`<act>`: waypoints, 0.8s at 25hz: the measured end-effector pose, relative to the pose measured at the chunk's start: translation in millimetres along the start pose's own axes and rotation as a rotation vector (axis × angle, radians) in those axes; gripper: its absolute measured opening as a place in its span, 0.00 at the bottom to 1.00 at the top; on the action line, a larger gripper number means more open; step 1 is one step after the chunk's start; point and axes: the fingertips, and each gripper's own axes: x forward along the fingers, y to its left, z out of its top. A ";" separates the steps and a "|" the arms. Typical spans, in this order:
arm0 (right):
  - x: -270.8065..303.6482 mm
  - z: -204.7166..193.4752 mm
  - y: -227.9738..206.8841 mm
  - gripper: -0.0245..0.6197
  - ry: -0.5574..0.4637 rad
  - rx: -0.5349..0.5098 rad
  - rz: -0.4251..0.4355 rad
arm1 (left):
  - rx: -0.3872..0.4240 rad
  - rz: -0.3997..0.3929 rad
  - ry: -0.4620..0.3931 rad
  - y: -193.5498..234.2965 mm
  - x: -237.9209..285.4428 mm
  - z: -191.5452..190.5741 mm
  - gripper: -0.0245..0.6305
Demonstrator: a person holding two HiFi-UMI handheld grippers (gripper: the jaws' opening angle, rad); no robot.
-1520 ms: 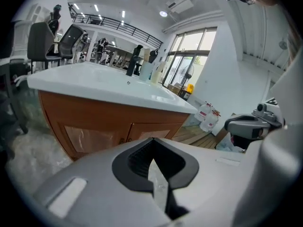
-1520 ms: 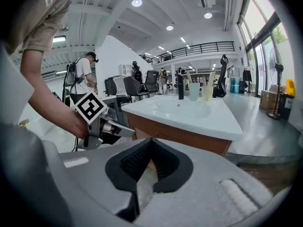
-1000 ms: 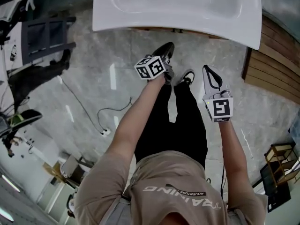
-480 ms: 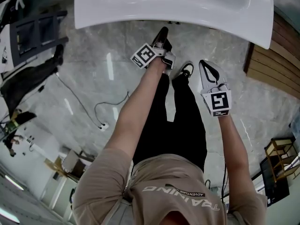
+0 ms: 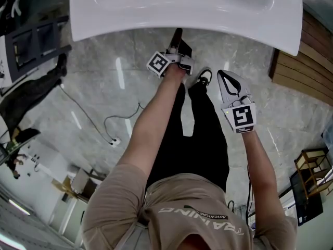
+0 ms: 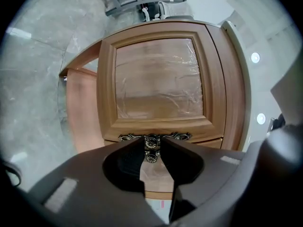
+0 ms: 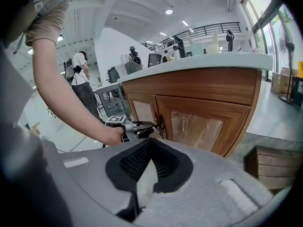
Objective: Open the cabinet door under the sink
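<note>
Wood-framed cabinet door (image 6: 158, 79) under the white sink (image 5: 156, 14) sits closed, with an ornate metal handle (image 6: 150, 148) at its edge. Since a second ago the left hand-held gripper (image 5: 178, 37) has pushed in beneath the sink's front rim — its jaws stand narrowly apart, the handle between their tips. The right hand-held gripper (image 5: 222, 75) has barely shifted — jaws together on nothing, hanging short of the rim. Upside down on the beige shirt (image 5: 192, 191): "TRAINING", "ADVENTURE".
</note>
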 end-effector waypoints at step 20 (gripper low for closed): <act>-1.0 -6.2 -7.8 0.04 0.004 0.072 -0.002 | -0.003 -0.048 -0.059 8.4 12.0 4.0 0.19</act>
